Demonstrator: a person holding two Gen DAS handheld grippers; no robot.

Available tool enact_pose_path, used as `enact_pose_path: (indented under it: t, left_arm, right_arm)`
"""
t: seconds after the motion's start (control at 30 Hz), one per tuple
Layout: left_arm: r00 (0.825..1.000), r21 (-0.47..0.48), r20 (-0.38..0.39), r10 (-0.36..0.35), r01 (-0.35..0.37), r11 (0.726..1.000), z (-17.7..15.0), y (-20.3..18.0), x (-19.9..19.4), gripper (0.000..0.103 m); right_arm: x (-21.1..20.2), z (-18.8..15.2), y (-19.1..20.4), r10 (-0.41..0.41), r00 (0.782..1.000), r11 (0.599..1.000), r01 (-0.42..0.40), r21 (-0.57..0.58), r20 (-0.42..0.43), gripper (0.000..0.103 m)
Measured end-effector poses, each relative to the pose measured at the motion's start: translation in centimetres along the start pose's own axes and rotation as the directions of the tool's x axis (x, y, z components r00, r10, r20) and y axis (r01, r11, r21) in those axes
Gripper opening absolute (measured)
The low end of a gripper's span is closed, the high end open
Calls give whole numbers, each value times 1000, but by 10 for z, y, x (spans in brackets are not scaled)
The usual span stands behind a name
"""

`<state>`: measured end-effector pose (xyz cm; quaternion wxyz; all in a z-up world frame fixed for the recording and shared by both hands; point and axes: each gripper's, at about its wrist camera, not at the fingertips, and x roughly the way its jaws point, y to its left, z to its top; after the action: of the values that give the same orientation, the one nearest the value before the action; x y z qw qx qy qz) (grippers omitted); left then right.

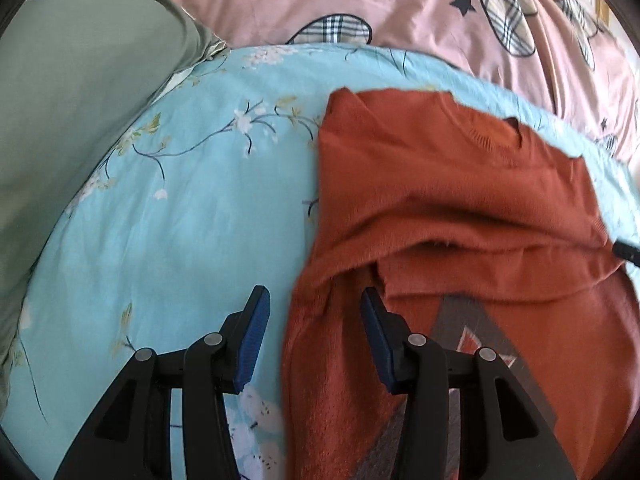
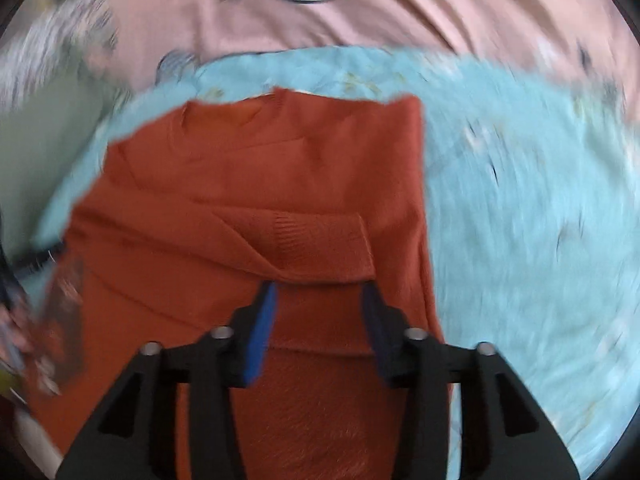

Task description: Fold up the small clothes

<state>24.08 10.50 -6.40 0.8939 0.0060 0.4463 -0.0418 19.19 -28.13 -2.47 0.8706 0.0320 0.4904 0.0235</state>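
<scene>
A rust-orange sweater [image 1: 460, 184] lies on the blue floral sheet [image 1: 168, 216], collar towards the far side, with a sleeve folded across its chest. A grey triangle print [image 1: 472, 320] shows below that fold. My left gripper [image 1: 314, 296] is open and straddles the sweater's left edge; its blue pads [image 1: 254, 340] stand clear of the cloth. In the blurred right wrist view the sweater [image 2: 256, 184] fills the middle. My right gripper [image 2: 320, 292] is open just short of the folded sleeve's ribbed cuff [image 2: 320, 248], with nothing gripped.
A pink duvet [image 1: 400, 4] with plaid patches and stars is bunched along the far side of the sheet. A sage-green pillow [image 1: 72, 112] lies to the left. Bare blue sheet [image 2: 520, 220] stretches to the right of the sweater.
</scene>
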Motion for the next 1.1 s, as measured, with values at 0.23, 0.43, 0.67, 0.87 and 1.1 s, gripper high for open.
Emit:
enact_pose_path:
  t: [0.23, 0.43, 0.67, 0.87, 1.1]
  left_arm:
    - [1000, -15, -4, 21, -21, 1000, 0, 7, 9, 48]
    - [999, -38, -3, 52, -52, 998, 16, 14, 23, 52]
    - [998, -68, 16, 54, -53, 996, 16, 19, 23, 54]
    - [1000, -56, 6, 20, -19, 998, 11, 26, 17, 56]
    - [990, -1, 60, -125, 126, 992, 7, 38, -23, 54]
  right_arm:
    - [30, 6, 36, -89, 995, 931, 69, -359, -37, 53]
    - [23, 35, -4, 172, 976, 972, -190, -137, -134, 5]
    - [-29, 62, -51, 748, 661, 645, -705, 296, -58, 4]
    - [44, 50, -104, 542, 829, 750, -406, 522, -134, 6]
    - [22, 18, -128, 359, 932, 769, -322, 552, 44, 9]
